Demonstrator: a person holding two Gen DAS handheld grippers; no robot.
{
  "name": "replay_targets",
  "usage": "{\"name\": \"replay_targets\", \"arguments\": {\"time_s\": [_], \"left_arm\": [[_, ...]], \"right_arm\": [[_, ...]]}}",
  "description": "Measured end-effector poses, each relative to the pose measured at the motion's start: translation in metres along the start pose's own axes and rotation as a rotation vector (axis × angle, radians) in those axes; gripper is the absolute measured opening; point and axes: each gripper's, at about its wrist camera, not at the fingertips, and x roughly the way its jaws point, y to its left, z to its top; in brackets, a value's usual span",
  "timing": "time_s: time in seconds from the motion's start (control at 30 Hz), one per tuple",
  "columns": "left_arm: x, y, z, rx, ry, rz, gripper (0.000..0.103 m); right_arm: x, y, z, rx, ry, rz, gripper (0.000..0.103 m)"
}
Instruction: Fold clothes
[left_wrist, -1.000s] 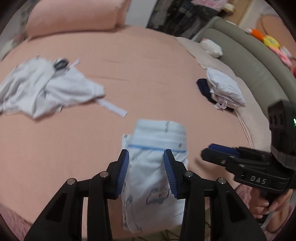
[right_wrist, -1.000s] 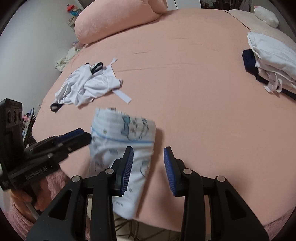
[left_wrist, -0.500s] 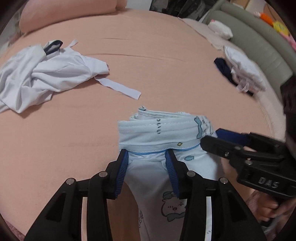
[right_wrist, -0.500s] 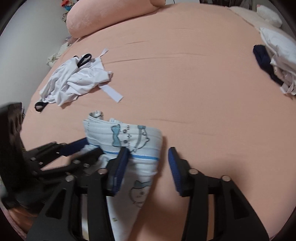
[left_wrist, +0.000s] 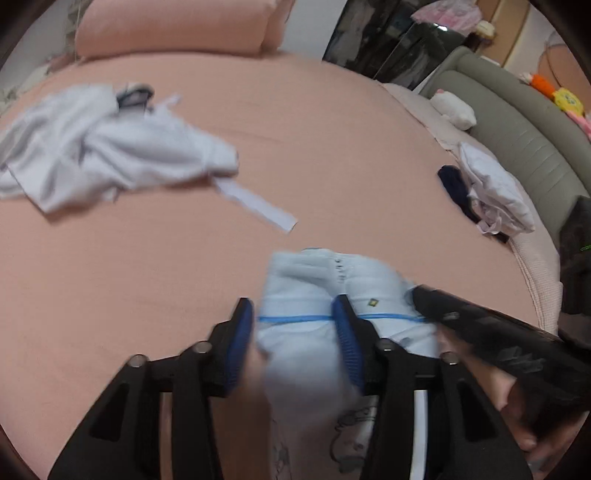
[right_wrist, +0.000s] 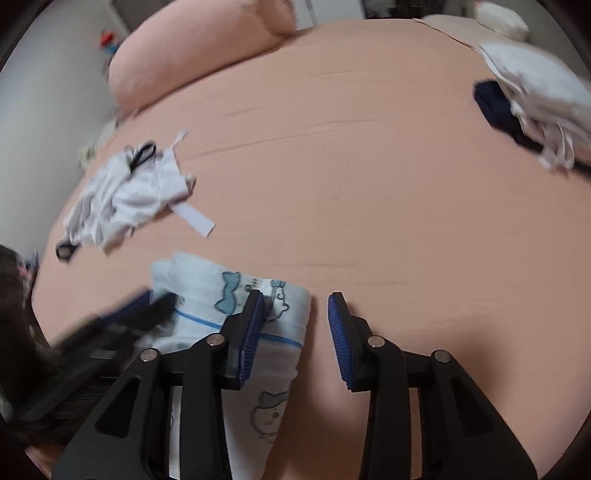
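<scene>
A light blue printed garment lies partly folded at the near edge of the pink bed, its lower end hanging over the edge. My left gripper is open, its jaws straddling the garment's left part just above it. My right gripper is open over the garment's right edge, the left pad over the cloth and the right pad over bare sheet. Each gripper shows in the other's view, the right one and the left one.
A crumpled white garment with a loose white strap lies at the far left. A stack of white and dark navy clothes sits at the right by a grey-green sofa. A pink pillow lies at the back.
Both grippers have pulled back and tilted up slightly from the blue garment's folded edge. The garment stays folded over at the bed's edge.
</scene>
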Motion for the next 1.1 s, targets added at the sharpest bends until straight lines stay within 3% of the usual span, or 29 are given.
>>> {"name": "replay_targets", "arguments": {"time_s": [0.07,0.17,0.23,0.33,0.43,0.6,0.7,0.77,0.83,0.93,1.03,1.1], "left_arm": [[-0.001,0.011,0.008,-0.055,0.03,-0.023,0.059],[-0.019,0.017,0.012,-0.072,-0.003,0.056,0.055],[-0.033,0.017,0.007,-0.065,0.001,0.031,0.055],[-0.05,0.01,-0.009,-0.003,0.021,-0.017,0.055],[-0.056,0.001,-0.03,0.038,0.056,-0.067,0.055],[-0.04,-0.001,-0.039,0.075,0.121,0.067,0.061],[-0.041,0.012,-0.034,-0.023,0.123,0.046,0.062],[-0.056,0.014,-0.033,-0.052,0.104,0.03,0.062],[-0.06,0.01,-0.041,-0.007,0.125,0.008,0.062],[-0.048,0.008,-0.052,0.02,0.171,0.054,0.062],[-0.053,0.006,-0.051,0.028,0.176,0.079,0.062],[-0.059,0.009,-0.051,0.008,0.169,0.078,0.062]], "right_arm": [[0.002,-0.002,0.0,0.014,-0.006,-0.004,0.036],[-0.02,-0.003,0.006,0.004,-0.083,-0.044,0.035],[-0.034,-0.004,0.005,0.004,-0.104,-0.019,0.035],[-0.048,0.005,-0.008,-0.029,-0.059,0.059,0.035],[-0.047,0.019,-0.031,-0.1,0.01,0.055,0.035],[-0.037,0.014,-0.06,-0.089,0.05,-0.035,0.035],[-0.029,0.011,-0.072,-0.09,0.061,-0.112,0.032],[-0.041,0.007,-0.07,-0.052,0.053,-0.086,0.032],[-0.05,0.008,-0.075,-0.03,0.055,-0.026,0.033],[-0.051,0.018,-0.087,-0.079,0.079,-0.006,0.034],[-0.046,0.02,-0.098,-0.148,0.09,-0.094,0.033],[-0.049,0.007,-0.1,-0.134,0.09,-0.21,0.032]]}}
